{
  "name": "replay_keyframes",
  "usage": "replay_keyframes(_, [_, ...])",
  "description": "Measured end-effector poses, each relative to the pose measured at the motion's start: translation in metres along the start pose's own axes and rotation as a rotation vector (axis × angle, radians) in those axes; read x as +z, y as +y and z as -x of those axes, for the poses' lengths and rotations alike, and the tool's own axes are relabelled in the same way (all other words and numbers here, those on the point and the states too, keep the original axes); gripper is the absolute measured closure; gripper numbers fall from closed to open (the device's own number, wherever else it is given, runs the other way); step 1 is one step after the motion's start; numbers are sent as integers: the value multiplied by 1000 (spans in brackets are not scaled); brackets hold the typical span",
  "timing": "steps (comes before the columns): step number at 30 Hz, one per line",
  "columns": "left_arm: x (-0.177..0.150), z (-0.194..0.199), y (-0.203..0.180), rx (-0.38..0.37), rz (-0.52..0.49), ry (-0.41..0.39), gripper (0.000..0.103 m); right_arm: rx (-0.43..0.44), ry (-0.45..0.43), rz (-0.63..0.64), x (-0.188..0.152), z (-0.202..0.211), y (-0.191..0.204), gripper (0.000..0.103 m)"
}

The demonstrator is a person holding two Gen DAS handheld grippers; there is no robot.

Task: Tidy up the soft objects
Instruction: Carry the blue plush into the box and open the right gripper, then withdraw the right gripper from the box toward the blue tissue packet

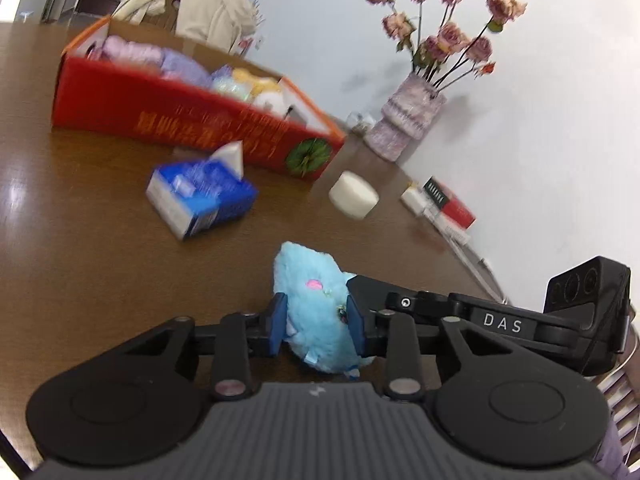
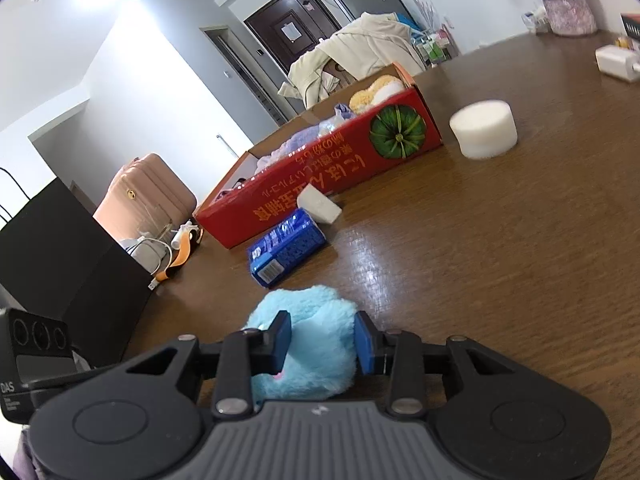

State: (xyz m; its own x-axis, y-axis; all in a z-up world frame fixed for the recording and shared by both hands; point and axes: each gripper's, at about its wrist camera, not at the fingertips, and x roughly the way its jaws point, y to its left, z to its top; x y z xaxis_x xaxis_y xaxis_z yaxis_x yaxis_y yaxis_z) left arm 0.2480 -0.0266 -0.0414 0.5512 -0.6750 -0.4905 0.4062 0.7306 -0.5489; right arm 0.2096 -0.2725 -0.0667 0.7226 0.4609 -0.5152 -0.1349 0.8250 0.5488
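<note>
Blue plush fills the lower centre of both wrist views: a fluffy blue plush toy (image 1: 316, 312) sits between the pads of the left gripper (image 1: 316, 326), and in the other view the same toy (image 2: 308, 340) sits between the pads of the right gripper (image 2: 322, 342). Both pairs of fingers look clenched on it, the fur bulging around the blue pads, so the toy seems to be held from two sides just above the brown wooden table (image 1: 100, 184). The step in hand, as I judge it, is carrying this toy to the red cardboard box (image 1: 192, 124), which lies toward the upper left of the left view and already holds lilac, yellow and white soft things. Between toy and box lie a blue tissue pack (image 1: 200, 196) and a white sponge wedge (image 2: 318, 202), the wedge just beside the box wall; a white foam cylinder (image 1: 354, 194) stands near the box's end. The next move probably calls for one gripper to let go, then for the other to lift the toy over the tissue pack and the box wall and release it inside. Blur in the left view suggests motion.
</note>
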Motion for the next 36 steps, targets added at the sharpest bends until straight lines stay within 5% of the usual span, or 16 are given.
replay_keyframes(9, [125,-43,-12,-30,-64,-79,71,-9,-133,107,111,-13,17,68])
replay_keyframes(16, [191,-134,40,-35,43,3,71,-105,-65,189,207,-97,3,68])
replay_keyframes(26, [181,-195,69,0,64,144,72,-269,26,262,205,-153,-16,70])
replay_keyframes(28, [179,-198,72,23,67,141,72,-280,44,281,202,-155,-14,79])
replay_keyframes(36, [186,-157,53,70,-5,71,67,-277,26,316,204,-136,-4,67])
